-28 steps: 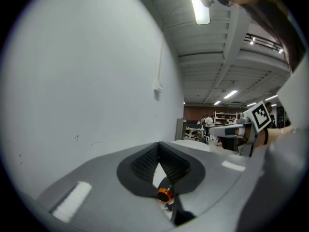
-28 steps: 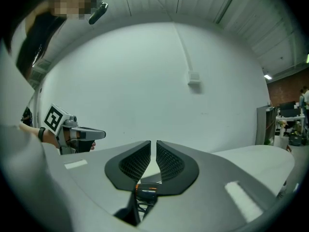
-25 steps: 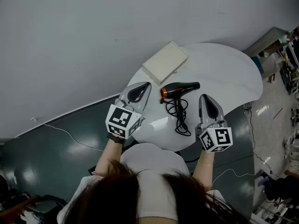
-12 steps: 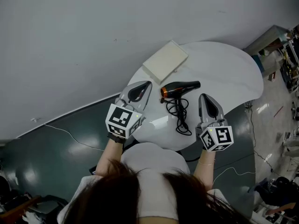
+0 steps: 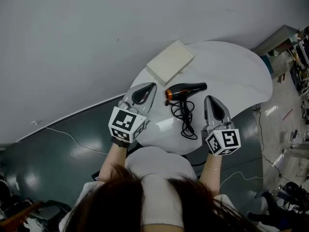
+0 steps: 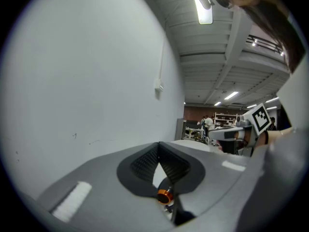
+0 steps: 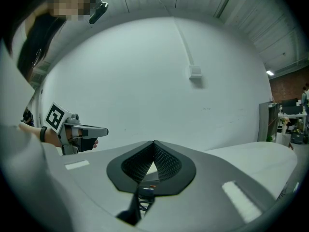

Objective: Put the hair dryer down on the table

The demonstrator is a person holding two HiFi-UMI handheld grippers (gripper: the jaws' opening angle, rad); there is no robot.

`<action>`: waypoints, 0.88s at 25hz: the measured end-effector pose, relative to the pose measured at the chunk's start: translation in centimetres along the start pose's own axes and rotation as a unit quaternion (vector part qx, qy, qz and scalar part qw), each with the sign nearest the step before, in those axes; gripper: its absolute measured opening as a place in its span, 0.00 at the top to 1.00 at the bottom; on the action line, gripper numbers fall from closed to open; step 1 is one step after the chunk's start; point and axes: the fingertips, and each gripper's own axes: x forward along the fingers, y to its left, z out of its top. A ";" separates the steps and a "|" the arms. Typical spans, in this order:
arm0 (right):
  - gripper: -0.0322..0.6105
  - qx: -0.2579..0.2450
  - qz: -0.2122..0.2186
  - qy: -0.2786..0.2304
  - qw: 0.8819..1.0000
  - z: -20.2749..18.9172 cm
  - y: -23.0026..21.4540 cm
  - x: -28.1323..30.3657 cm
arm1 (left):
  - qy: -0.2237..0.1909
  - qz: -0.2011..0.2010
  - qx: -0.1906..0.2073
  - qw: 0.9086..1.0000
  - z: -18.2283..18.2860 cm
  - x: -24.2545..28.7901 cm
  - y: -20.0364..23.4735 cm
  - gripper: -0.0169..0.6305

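Note:
The black hair dryer with an orange ring lies on its side on the round white table, its nozzle pointing right. Its black cord is coiled toward me. My left gripper hovers just left of the dryer, shut and empty. My right gripper hovers just right of the cord, also shut and empty. In the left gripper view the jaw tips meet, with the dryer's orange ring below them. In the right gripper view the tips meet above the dryer.
A flat white box lies at the table's far left edge. A grey wall runs behind the table. The floor is dark green, with a white cable across it. Shelves and clutter stand at the far right.

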 end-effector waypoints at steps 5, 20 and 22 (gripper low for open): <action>0.95 -0.003 0.004 0.001 1.000 0.0 0.1 0.3 | 0.004 -0.003 0.000 1.000 -0.3 0.2 -0.1 0.88; 0.95 -0.002 -0.001 0.009 1.000 -0.7 0.1 0.4 | 0.004 0.004 -0.006 1.000 -0.8 0.0 0.5 0.89; 0.95 -0.002 0.000 0.008 1.000 -0.6 0.1 0.5 | 0.005 0.007 -0.006 1.000 -0.8 -0.2 0.7 0.89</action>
